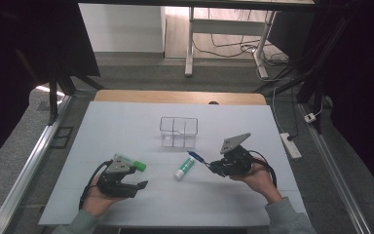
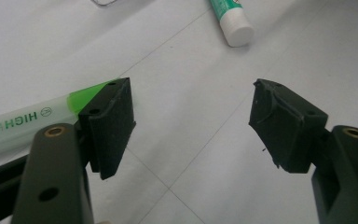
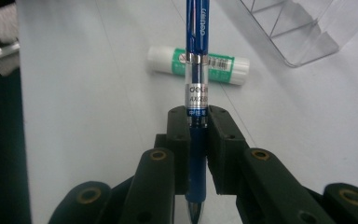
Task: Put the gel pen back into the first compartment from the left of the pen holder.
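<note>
- R gripper (image 3: 196, 135) clamped on blue pen (image 3: 196, 70), centre-right of high view
- L gripper (image 2: 191, 121) jaws wide, nothing held; green highlighter (image 2: 23, 123) just beside its left jaw
- glue stick (image 1: 184, 167) mid-table, near clear organizer (image 1: 178, 131)

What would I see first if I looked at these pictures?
A blue pen pinched tight in the right gripper, sticking out toward the middle of the table. Just beyond it a green and white glue stick lies flat. The left gripper is wide open, with a green highlighter lying beside one jaw.
</note>
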